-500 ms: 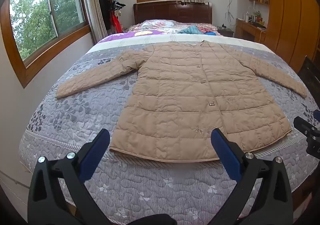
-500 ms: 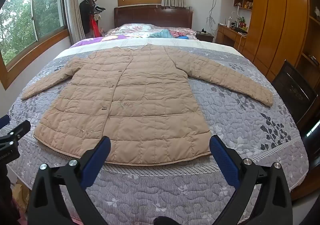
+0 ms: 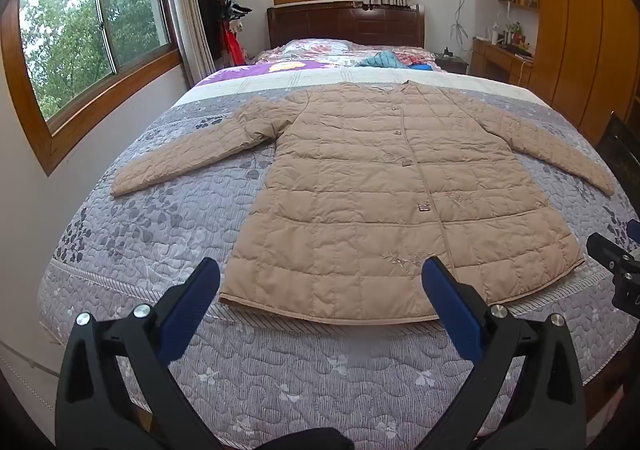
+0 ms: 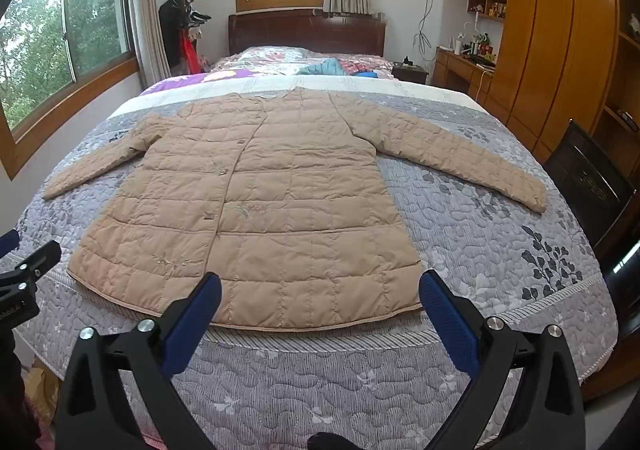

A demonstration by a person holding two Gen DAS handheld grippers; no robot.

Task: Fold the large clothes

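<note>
My two wide-open, empty claws, left claw (image 3: pixel 320 306) and right claw (image 4: pixel 320 308), hang above the bed's (image 3: pixel 280 370) near edge, the coat (image 3: pixel 380 189) stretching away ahead.

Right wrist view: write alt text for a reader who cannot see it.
A tan quilted coat lies flat and buttoned on a grey patterned bedspread, sleeves spread out to both sides, hem nearest the camera. The right gripper hangs open above the hem, touching nothing. Beyond the bed are a dark headboard, windows and wooden cupboards.
</note>
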